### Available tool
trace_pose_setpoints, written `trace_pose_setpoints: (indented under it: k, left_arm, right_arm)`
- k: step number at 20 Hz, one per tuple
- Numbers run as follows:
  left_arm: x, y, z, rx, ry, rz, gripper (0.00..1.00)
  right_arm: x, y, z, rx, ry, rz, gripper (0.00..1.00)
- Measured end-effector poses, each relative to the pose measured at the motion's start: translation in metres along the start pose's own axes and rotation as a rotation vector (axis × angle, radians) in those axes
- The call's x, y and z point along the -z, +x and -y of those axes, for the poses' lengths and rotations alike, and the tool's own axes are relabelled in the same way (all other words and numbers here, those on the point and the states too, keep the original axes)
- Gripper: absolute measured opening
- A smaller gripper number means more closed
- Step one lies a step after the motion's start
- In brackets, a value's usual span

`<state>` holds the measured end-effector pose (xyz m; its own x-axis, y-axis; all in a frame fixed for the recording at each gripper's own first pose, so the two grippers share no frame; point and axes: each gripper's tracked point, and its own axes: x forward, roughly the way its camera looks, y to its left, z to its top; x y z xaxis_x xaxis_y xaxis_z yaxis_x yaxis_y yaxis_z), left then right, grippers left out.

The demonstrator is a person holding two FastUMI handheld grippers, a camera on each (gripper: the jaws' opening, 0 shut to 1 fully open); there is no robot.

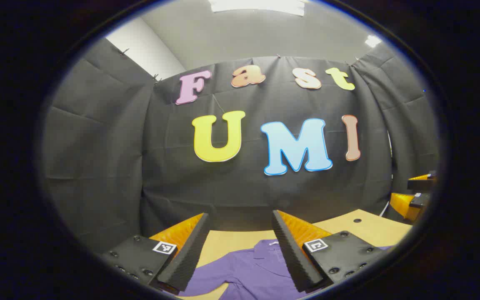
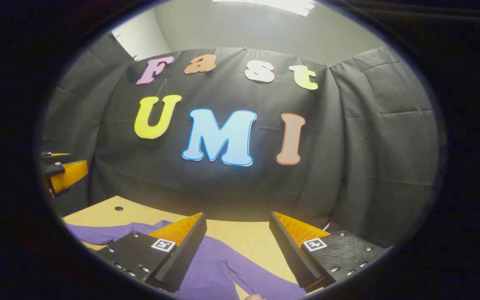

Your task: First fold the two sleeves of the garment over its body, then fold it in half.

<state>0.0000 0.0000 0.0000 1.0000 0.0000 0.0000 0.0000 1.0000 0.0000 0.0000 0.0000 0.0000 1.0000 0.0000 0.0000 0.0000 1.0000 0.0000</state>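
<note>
Two grippers hover with fingers spread wide, holding nothing, above a purple garment [image 1: 248, 271] lying flat on the tan table [image 1: 361, 227]. In the left gripper view our left gripper [image 1: 240, 250] frames the collar at six o'clock; in the right gripper view our right gripper [image 2: 236, 250] overlooks a sleeve [image 2: 261, 277] toward six.

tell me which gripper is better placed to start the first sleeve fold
Right, by a small margin. The right gripper hangs open above a purple sleeve stretched across the table. The left gripper, also open, looks down on the garment around its collar, not a sleeve.
</note>
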Motion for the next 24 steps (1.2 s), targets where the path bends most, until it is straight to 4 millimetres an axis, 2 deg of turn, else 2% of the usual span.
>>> trace_pose_setpoints:
  k: [12, 17, 20, 24]
  left_arm:
    - [0.006, -0.001, 0.018, 0.067, -0.010, -0.022, 0.96]
    - [0.007, -0.005, 0.018, 0.065, -0.007, -0.018, 0.96]
    - [0.011, -0.004, 0.016, 0.066, -0.017, -0.034, 0.96]
    - [0.019, -0.005, 0.013, 0.058, -0.028, -0.057, 0.96]
  right_arm:
    - [0.014, -0.029, 0.041, 0.111, -0.042, -0.027, 0.95]
    - [0.024, -0.034, 0.050, 0.137, -0.012, -0.053, 0.95]
    - [0.042, -0.037, 0.064, 0.177, 0.038, -0.100, 0.95]
    - [0.096, -0.045, 0.096, 0.262, 0.085, -0.236, 0.96]
